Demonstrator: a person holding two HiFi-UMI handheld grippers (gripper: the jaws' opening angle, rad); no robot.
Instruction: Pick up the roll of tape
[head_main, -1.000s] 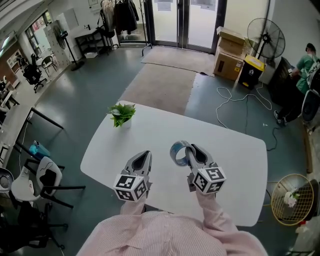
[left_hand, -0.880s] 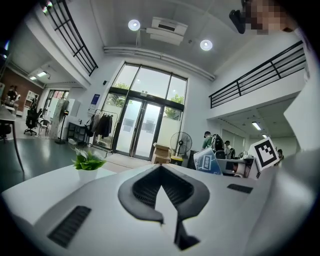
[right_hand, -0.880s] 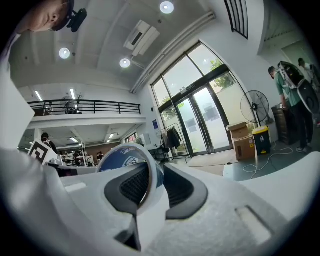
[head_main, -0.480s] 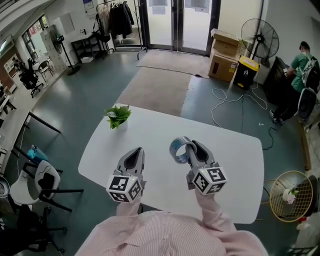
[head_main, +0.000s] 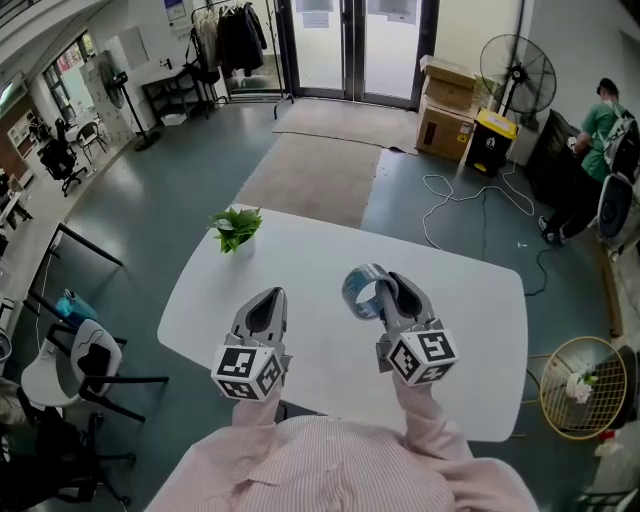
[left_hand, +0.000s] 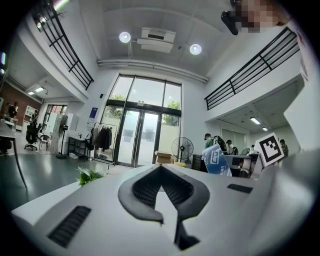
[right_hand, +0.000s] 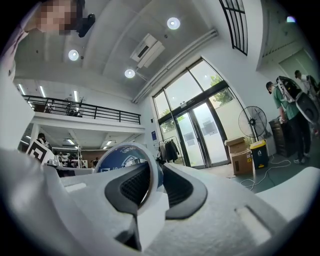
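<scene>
The head camera looks steeply down over the worktop (head_main: 310, 270); both gripper cameras sit low, facing level toward the shared glass doors (left_hand: 142, 137).

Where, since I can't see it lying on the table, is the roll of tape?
In the head view, the roll of tape is right of centre, clamped in the right gripper over the white table, beside the left gripper.

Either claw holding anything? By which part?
Right claw holds the roll of tape by its ring wall, one jaw through the core, having just closed tighter. Left claw is shut, empty.
</scene>
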